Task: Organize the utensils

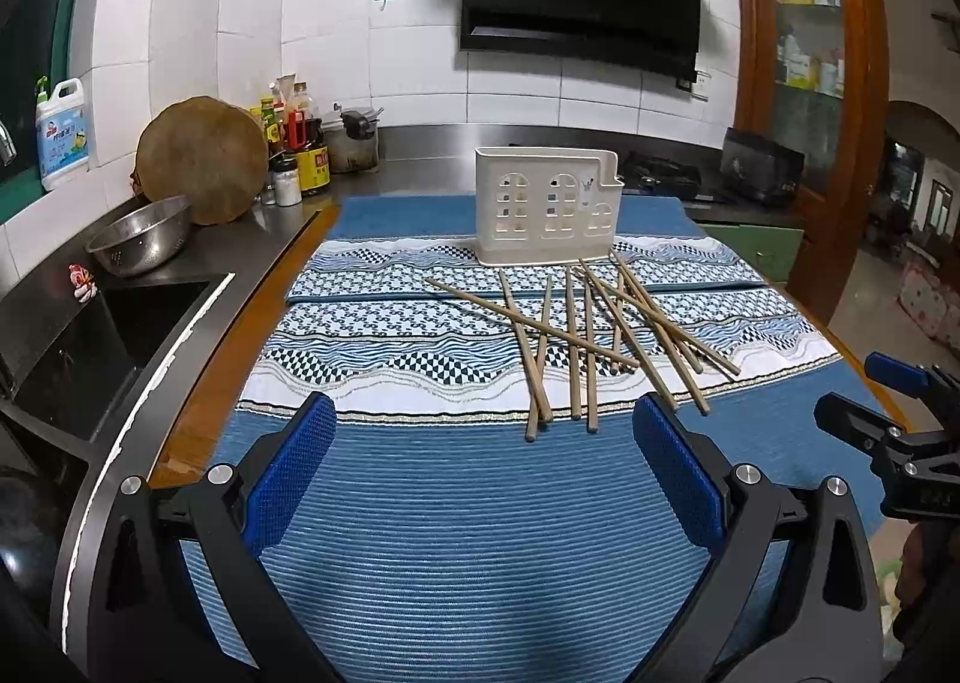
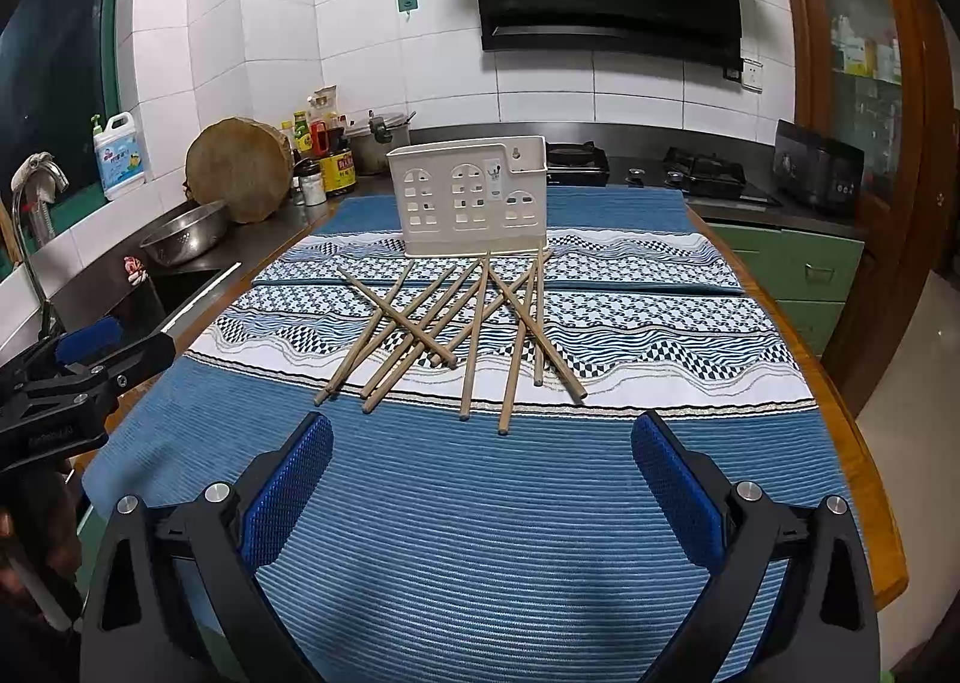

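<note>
Left gripper [image 1: 485, 431]: we hold it low and level, jaws spread wide, both blue pads [image 1: 292, 467] facing inward with nothing between them. Black finger arms splay outward from the base, bolts showing on each.

Right gripper [image 2: 482, 449]: we hold it in the same pose, jaws spread wide, blue pads [image 2: 675, 488] bare, nothing clamped.

Relation: the two sit side by side, apart, both pointing forward. In the left wrist view the right gripper [image 1: 900, 419] shows at the right edge; in the right wrist view the left gripper [image 2: 84, 365] shows at the left edge, with our hand [image 2: 36, 557] on its handle.
</note>
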{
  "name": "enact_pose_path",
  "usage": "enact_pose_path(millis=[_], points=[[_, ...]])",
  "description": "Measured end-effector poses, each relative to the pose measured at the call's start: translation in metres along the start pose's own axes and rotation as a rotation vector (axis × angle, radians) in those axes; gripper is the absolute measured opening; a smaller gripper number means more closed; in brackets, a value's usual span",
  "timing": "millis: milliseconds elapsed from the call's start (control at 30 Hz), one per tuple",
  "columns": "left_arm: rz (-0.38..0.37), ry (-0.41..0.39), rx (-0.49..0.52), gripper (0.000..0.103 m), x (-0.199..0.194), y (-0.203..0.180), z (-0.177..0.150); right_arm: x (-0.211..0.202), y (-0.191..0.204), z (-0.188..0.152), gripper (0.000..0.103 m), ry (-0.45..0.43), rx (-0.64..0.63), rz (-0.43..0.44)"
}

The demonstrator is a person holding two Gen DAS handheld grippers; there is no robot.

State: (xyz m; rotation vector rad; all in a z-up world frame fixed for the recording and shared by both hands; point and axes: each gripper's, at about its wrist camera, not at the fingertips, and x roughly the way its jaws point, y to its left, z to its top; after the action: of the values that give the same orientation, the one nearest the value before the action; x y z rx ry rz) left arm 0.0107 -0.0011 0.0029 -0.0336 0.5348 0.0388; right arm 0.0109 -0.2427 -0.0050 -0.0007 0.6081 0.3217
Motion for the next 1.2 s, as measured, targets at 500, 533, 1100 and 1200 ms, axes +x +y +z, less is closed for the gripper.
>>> enact_pose_path(millis=[500,533,1100,1200], points=[[0.019,0.018,-0.022,0.098,0.020,0.008,0.006,0.022,-0.017,0.006,0.096,0.027,-0.015,0.007],[0.021,0.022,-0.023,0.098,0.023,0.009,0.006,0.024,-0.018,0.007,0.096,0.031,-0.018,0.007],[0.020,0.086,-0.097,0.097,0.072,0.028,0.006,0.112,-0.004,0.042,0.061,0.173,-0.169,0.214],[0.023,0.097,-0.108,0.097,0.080,0.033,0.005,0.134,0.006,0.048,0.054,0.210,-0.214,0.262]])
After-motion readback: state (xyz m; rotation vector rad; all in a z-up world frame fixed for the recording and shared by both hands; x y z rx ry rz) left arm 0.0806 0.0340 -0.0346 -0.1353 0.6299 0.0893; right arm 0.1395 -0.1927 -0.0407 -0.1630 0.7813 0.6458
